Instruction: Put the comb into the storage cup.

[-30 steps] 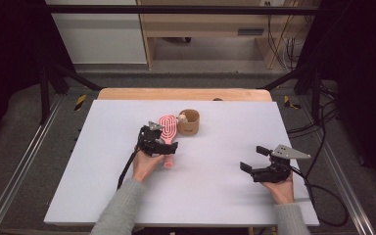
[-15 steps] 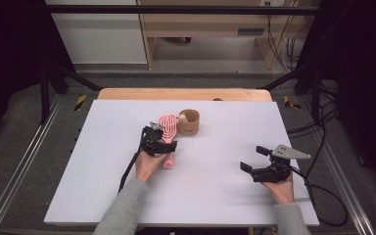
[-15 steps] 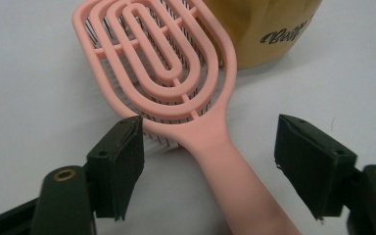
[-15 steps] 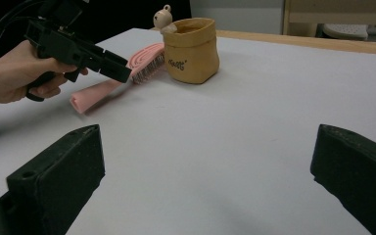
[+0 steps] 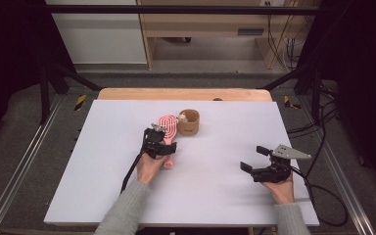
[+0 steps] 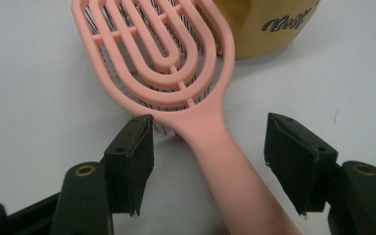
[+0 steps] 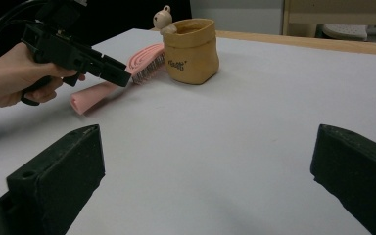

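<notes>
A pink hairbrush [image 6: 176,73] lies flat on the white desk [image 5: 103,186], near the middle and a little toward the far side. Its oval head is an open frame of looping ribs with dark bristles under it, and a smooth, rounded handle runs back toward the person. The far edge of the head sits just beside a small tan pouch-shaped pot [image 5: 189,122] with dark lettering on its side and a little bear figure [image 7: 163,18] at its rim.

The left hand-held gripper [image 6: 210,152] is held low over the brush, pointing along the handle toward the head, with the left hand [image 5: 149,166] wrapped around its grip and the grey-sleeved forearm coming in from the near edge. Its jaws have just been closing; they stand at a middling width on either side of the handle, just behind the head, and neither pad touches it.

The right hand-held gripper [image 5: 254,159] rests well apart on the right side of the desk, held level and aimed across toward the brush. Its jaws are spread wide with nothing between them.
</notes>
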Available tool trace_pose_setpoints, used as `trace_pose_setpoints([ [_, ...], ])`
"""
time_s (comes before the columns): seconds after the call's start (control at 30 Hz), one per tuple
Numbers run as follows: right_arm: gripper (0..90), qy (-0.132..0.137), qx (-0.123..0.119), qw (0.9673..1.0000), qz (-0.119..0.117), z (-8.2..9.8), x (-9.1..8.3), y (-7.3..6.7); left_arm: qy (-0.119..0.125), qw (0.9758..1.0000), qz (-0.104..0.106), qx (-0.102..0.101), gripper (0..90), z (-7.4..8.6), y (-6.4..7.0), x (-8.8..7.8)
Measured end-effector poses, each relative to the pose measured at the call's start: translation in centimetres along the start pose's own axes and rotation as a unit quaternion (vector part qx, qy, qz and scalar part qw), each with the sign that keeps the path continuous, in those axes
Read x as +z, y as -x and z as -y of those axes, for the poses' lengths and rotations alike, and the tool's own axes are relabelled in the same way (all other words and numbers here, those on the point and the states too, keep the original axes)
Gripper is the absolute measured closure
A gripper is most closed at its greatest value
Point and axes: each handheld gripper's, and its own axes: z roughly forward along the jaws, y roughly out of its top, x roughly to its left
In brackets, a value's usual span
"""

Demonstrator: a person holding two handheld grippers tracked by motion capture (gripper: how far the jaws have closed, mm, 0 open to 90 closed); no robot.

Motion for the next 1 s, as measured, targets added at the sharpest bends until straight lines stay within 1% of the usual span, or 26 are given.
trace_pose_setpoints([
  [0.13, 0.2, -0.001, -0.001, 1.0, 0.0, 0.02, 0.06, 0.0, 0.002, 1.0, 0.0, -0.008, 39.3, -0.06, -0.02, 0.0],
  [0.2, 0.3, 0.0, -0.001, 1.0, 0.0, 0.02, 0.03, 0.0, 0.0, 0.9999, -0.004, -0.015, 41.4, -0.08, -0.1, 0.04],
  [0.3, 0.2, 0.0, -0.001, 1.0, 0.0, 0.0, -0.01, 0.01, -0.004, 0.9999, -0.003, -0.015, 43.0, -0.01, -0.13, -0.06],
  [0.4, 0.2, 0.0, -0.001, 1.0, 0.0, 0.01, 0.02, 0.01, -0.004, 0.9999, -0.003, -0.013, 44.8, -0.02, 0.0, -0.18],
  [0.5, 0.2, 0.0, -0.001, 1.0, 0.001, 0.0, -0.01, 0.01, -0.009, 0.9997, -0.002, -0.02, 45.9, 0.03, -0.01, -0.04],
  [0.77, 0.2, 0.0, 0.0, 1.0, 0.0, 0.0, 0.01, 0.0, -0.016, 0.9996, 0.002, -0.023, 47.2, 0.01, -0.14, 0.17],
  [0.87, 0.2, 0.002, 0.0, 1.0, 0.0, -0.01, -0.01, 0.01, -0.023, 0.9992, 0.012, -0.032, 49.2, 0.07, -0.19, 0.44],
  [1.0, 0.3, 0.002, 0.0, 1.0, 0.0, -0.01, -0.02, 0.0, -0.026, 0.999, 0.013, -0.035, 51.8, 0.09, -0.17, 0.66],
])
